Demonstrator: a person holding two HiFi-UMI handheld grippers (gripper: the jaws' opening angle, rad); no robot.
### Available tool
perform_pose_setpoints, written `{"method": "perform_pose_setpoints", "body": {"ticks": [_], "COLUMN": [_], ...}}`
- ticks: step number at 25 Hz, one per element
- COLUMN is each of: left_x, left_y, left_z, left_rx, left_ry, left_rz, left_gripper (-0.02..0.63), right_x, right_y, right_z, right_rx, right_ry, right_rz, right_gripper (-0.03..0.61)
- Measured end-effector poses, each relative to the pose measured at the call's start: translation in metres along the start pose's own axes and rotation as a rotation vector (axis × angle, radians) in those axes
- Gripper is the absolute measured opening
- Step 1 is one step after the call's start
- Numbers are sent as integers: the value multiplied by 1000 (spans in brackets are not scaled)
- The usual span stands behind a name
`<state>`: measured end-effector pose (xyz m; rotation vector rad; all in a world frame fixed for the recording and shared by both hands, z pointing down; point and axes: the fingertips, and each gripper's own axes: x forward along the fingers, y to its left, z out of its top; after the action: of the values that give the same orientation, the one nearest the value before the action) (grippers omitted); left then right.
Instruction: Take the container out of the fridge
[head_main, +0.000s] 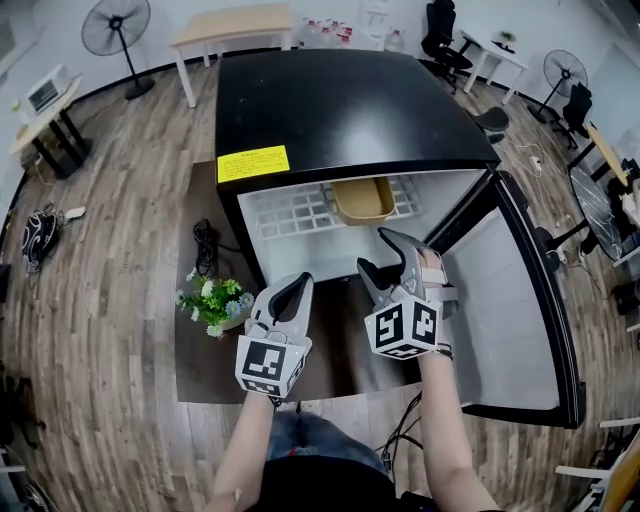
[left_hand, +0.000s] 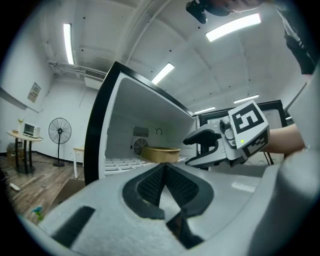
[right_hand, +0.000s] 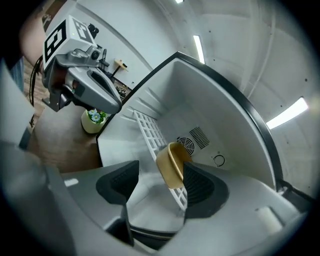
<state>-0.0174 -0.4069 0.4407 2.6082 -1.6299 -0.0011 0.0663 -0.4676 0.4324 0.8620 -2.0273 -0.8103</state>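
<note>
Wood-plank office floor all round, with a standing fan (head_main: 115, 25) far left and a pale desk (head_main: 235, 22) behind. Low black fridge (head_main: 330, 110) in the middle on a dark mat (head_main: 200, 350), yellow label (head_main: 253, 163) at its top front edge. On the mat's left part, a small flower pot (head_main: 215, 300) and a coiled cable (head_main: 203, 245), near the fridge's left wall.

Left gripper (head_main: 297, 287) held before the opening, jaws pressed together on nothing, short of the cabinet. Tan container (head_main: 362, 200) standing on the white wire shelf (head_main: 290, 212), toward the back and right of centre, touched by neither gripper. Right gripper (head_main: 382, 252) nearer in, jaws spread wide and empty. Lined up on the container, with its rim showing between them in the right gripper view, but not at it yet.

Judged stage: door (head_main: 520, 300) already swung fully open to the right. Reach, grip and lift-out all left to do.

Room for moving: shelf bare around the container, so open approach from the front. Edges to mind: black top lip just above the container, the cabinet's right wall and hinge corner near the right gripper, and the open door's edge at the far right.
</note>
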Motion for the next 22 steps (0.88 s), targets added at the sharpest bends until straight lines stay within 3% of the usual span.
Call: {"method": "perform_pose_setpoints", "body": {"ticks": [12,22], "left_x": [4,-1], "left_y": [8,10], "left_z": [0,0], "left_rx": [-9,-9], "left_ry": [-2,-1], "left_rz": [2,3], "left_gripper": [8,8], "right_x": [36,57], "right_y": [-12,-17], "right_z": [-5,-11], "right_rx": [-271,-341], "right_ry": [124,173], "right_rz": [79,171], "right_gripper": [233,169]}}
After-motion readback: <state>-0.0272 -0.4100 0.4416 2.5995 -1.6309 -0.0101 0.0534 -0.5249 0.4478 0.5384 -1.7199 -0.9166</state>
